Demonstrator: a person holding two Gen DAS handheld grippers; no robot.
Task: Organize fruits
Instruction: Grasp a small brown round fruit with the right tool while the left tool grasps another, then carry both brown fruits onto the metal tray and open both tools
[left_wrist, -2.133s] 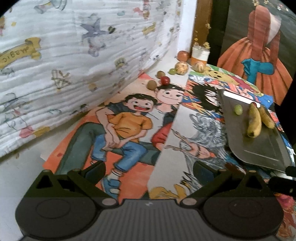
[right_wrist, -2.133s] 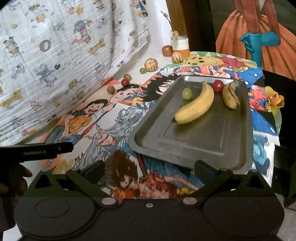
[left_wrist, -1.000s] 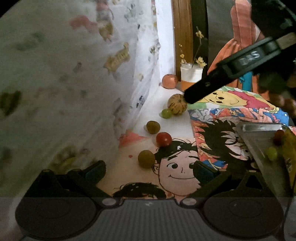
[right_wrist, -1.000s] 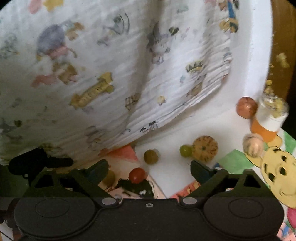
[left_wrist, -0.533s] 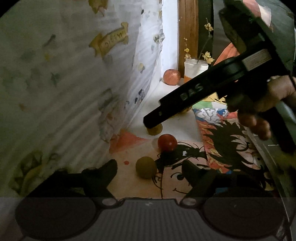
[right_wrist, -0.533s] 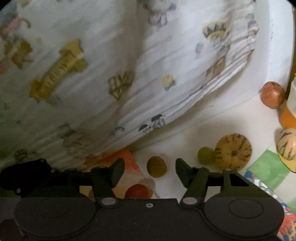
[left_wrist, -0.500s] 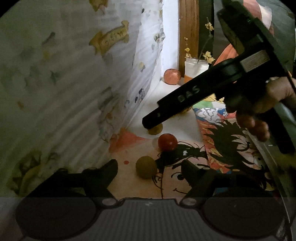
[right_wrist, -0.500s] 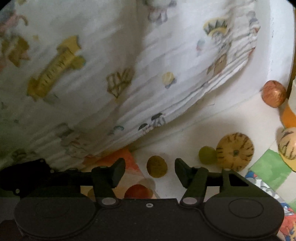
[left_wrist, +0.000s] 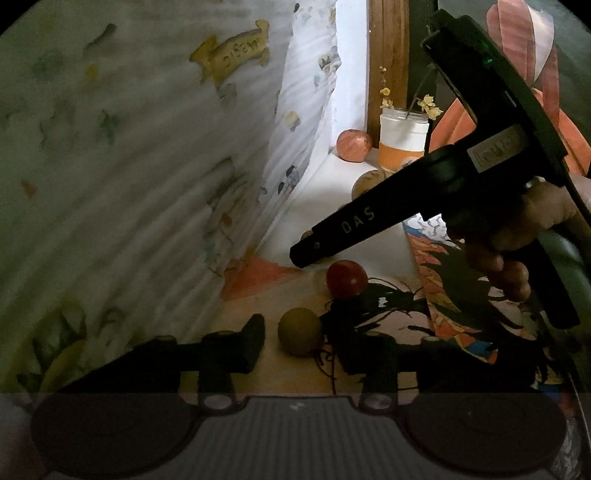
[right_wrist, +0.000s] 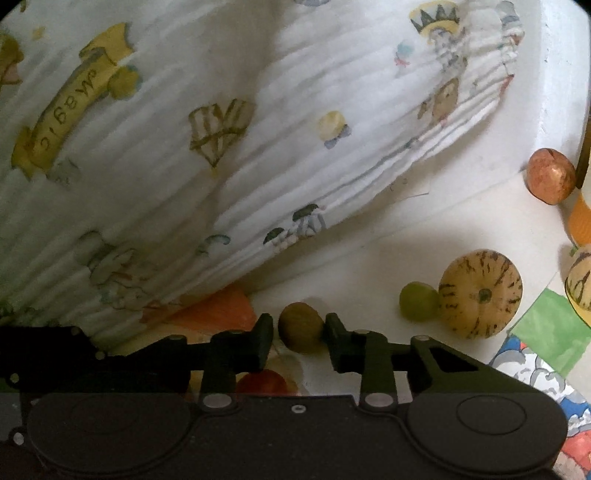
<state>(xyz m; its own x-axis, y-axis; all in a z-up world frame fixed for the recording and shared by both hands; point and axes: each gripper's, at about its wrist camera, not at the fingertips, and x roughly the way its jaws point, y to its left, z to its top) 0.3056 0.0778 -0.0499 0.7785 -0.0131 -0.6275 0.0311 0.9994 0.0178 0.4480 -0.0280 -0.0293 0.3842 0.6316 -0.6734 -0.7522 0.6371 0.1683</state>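
Left view dim: the right gripper (left_wrist: 314, 251), seen side-on with a hand (left_wrist: 517, 240) on its handle, hides a striped fruit (left_wrist: 369, 181) and the tray edge at far right is too dark to read. Right gripper (right_wrist: 299, 332) jaws just closed, clenched on a dull brown-green olive-like fruit (right_wrist: 300, 328) on white tabletop (right_wrist: 480, 229) beside the printed cloth (right_wrist: 221, 147); a red fruit (right_wrist: 264, 382) is half hidden behind its body. Left gripper (left_wrist: 301, 332) jaws just narrowed around a yellow-green ball fruit (left_wrist: 300, 331) on the poster (left_wrist: 266, 273); left finger (left_wrist: 255, 332) stands off it, right side too dark to judge contact.

Right claw (left_wrist: 306, 251) hides most of a brown fruit (left_wrist: 307, 236); a jar (right_wrist: 580, 218) beyond it is cut off.
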